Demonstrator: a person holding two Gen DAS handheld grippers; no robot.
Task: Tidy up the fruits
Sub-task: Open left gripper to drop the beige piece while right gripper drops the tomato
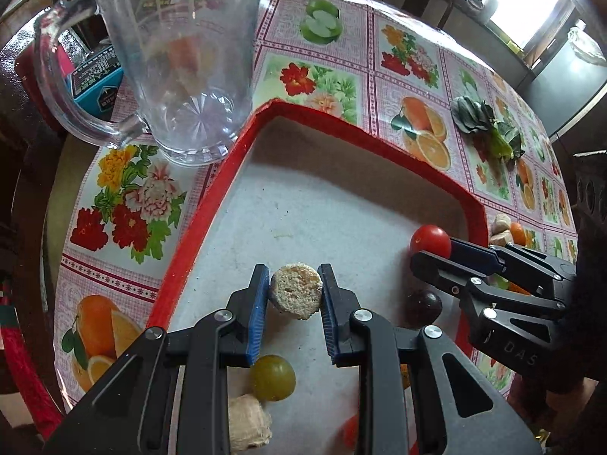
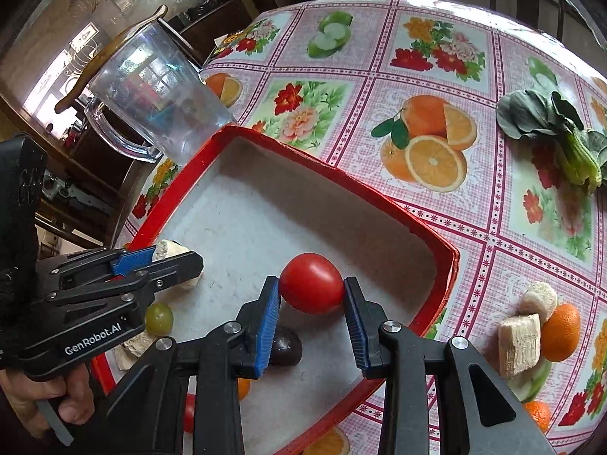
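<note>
- While both grippers work inside it, the red-rimmed tray (image 2: pixel 383 193) sits just beside one clear plastic jug (image 1: pixel 182 57).
- Right gripper (image 2: pixel 312 305), marked "DAS", clamps one red tomato (image 2: pixel 312 282), long axis crosswise.
- Left gripper (image 1: pixel 294 295), marked "GenRobot.AI", squeezes one beige round chunk (image 1: pixel 295 290), flat face upward.
- One green grape (image 1: pixel 273 377) lies beneath it.

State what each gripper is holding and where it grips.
Left gripper clamps a pale round sugarcane-like chunk across its sides. Right gripper pinches a red tomato across its middle, both over the red-rimmed tray.
</note>
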